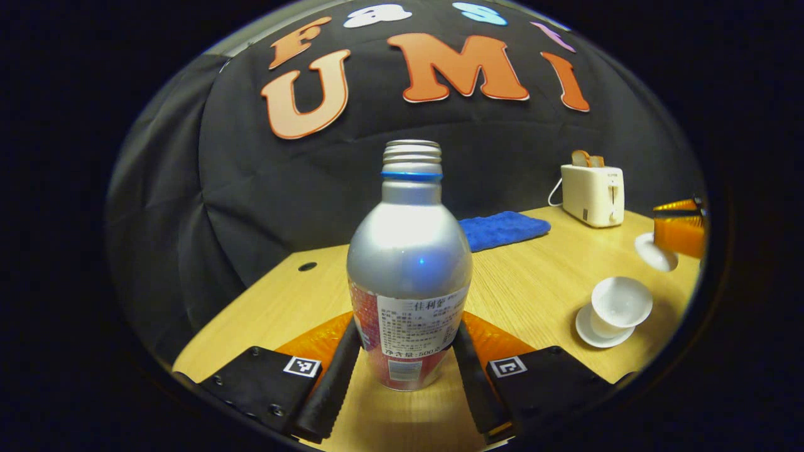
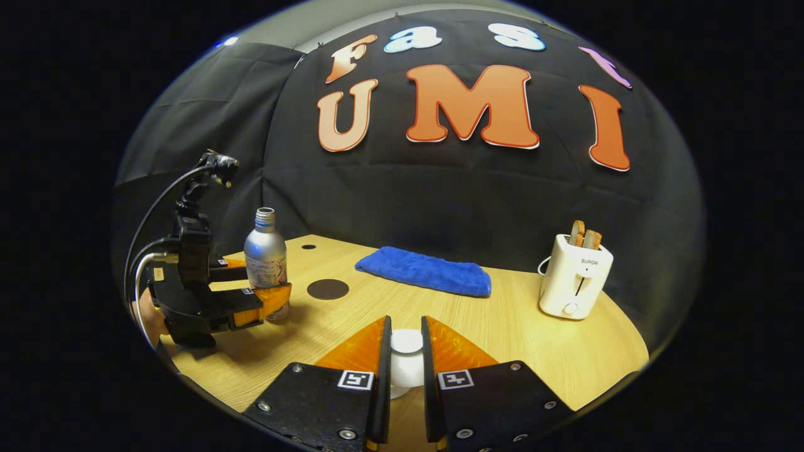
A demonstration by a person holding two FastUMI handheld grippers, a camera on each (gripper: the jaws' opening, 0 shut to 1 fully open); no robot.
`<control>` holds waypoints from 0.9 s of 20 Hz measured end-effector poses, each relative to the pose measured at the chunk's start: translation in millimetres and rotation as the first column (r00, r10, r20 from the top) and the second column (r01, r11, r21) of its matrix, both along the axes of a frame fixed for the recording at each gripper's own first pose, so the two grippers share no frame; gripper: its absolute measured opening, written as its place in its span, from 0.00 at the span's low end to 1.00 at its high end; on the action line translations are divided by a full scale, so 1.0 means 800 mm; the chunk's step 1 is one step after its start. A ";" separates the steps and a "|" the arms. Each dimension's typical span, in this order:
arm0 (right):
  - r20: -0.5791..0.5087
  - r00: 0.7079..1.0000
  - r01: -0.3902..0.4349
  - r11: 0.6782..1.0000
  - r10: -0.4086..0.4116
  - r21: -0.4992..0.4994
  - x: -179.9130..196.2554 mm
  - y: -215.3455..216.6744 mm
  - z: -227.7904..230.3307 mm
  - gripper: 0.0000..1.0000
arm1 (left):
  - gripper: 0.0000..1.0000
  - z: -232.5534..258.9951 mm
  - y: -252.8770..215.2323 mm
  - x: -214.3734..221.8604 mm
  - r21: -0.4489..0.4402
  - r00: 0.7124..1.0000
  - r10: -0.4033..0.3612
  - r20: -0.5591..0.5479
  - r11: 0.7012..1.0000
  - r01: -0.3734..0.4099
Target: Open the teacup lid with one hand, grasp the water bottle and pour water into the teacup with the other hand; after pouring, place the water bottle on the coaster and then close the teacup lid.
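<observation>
Left gripper view: left gripper fingers clamped on upright water bottle on bench | teacup uncovered | right gripper fingers pinch teacup lid.

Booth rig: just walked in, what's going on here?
A person is working two handheld grippers at a wooden table. The left gripper has its fingers around the lower part of an uncapped water bottle standing upright. The right gripper is shut on the white teacup lid, held away from the open teacup on its saucer. A dark round coaster lies near the bottle. No pouring yet. A blue cloth and toaster sit behind.
</observation>
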State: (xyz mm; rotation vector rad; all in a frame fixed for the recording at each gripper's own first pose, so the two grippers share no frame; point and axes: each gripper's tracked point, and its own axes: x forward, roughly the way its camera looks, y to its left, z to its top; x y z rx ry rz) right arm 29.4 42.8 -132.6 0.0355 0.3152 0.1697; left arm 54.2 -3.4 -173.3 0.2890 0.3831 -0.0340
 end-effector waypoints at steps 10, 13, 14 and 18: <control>0.034 0.996 0.084 0.996 -0.084 0.003 -0.013 -0.057 0.018 0.23 | 0.83 0.039 -0.006 0.018 0.437 0.986 -0.151 0.068 0.893 0.106; 0.034 0.995 0.098 0.995 -0.098 -0.004 -0.017 -0.069 0.017 0.23 | 0.80 0.048 -0.012 0.019 0.551 0.976 -0.208 0.070 0.823 0.136; 0.034 0.994 0.099 0.995 -0.099 0.001 -0.017 -0.070 0.018 0.23 | 0.82 0.049 -0.015 0.016 0.587 0.972 -0.227 0.069 0.796 0.144; 0.033 0.994 0.108 0.994 -0.108 -0.001 -0.021 -0.078 0.017 0.23 | 0.82 0.048 -0.028 0.011 0.699 0.954 -0.297 0.049 0.692 0.180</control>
